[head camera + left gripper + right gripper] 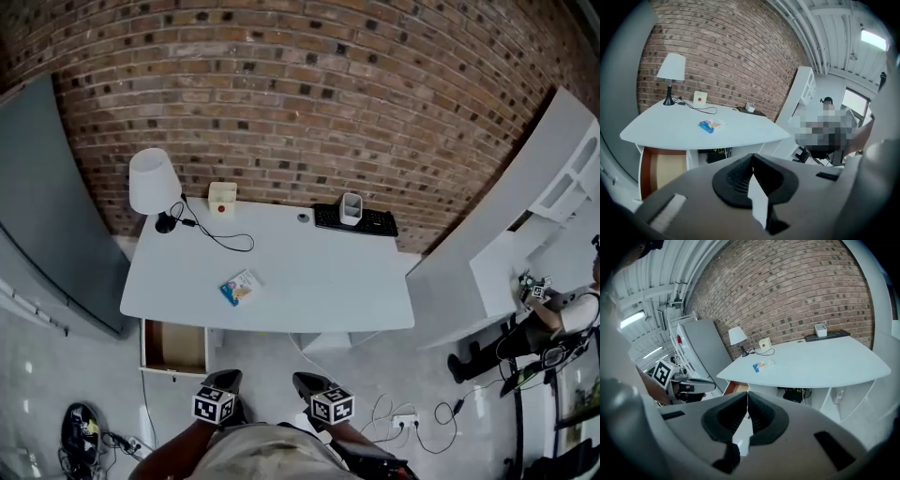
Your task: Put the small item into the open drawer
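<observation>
While shut, left claw (752, 157), right claw (746, 394) empty.

The left gripper (226, 378) and the right gripper (303, 380) are held side by side and slightly apart, close in front of the person's torso. Both point forward and tilt moderately downward. The left marker cube (214, 405) and the right marker cube (333, 406) face upward. The left gripper's jaws are closed tip to tip and grip nothing. The right gripper's jaws are likewise closed and empty. The left forearm (169, 456) and the right forearm (352, 437) run back toward the body.
</observation>
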`<state>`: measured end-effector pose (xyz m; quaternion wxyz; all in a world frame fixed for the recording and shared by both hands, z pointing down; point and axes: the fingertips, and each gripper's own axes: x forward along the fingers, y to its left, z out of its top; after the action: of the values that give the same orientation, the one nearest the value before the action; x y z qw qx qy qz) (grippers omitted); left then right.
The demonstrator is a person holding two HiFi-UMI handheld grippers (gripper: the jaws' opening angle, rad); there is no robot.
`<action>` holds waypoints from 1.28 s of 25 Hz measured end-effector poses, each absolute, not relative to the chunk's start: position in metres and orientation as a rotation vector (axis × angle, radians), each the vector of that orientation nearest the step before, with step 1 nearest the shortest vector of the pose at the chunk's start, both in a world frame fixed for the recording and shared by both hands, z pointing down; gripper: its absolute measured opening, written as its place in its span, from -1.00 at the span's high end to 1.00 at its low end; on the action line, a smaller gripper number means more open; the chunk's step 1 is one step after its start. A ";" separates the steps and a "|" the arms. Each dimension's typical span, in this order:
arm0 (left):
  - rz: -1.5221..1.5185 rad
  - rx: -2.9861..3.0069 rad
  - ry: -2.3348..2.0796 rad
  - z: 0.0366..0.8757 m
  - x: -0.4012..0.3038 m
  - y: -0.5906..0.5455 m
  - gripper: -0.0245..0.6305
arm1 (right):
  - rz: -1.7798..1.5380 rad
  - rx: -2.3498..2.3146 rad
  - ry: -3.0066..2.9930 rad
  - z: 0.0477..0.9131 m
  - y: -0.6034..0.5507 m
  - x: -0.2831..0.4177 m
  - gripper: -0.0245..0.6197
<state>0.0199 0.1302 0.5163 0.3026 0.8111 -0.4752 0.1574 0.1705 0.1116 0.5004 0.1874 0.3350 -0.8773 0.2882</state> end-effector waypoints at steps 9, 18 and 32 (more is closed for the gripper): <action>0.392 2.188 -1.250 0.508 -0.030 0.096 0.91 | 0.799 1.002 -2.455 0.498 0.086 0.123 0.90; 0.361 2.171 -1.316 0.507 -0.076 0.090 0.91 | 0.744 0.982 -2.470 0.495 0.076 0.084 0.90; 0.412 2.108 -1.305 0.524 -0.099 0.085 0.90 | 0.812 0.984 -2.418 0.516 0.065 0.070 0.90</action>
<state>-0.0991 0.0850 0.5239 0.3090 0.7978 -0.4938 0.1557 0.0698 0.0651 0.5161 0.2024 0.3525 -0.8662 0.2907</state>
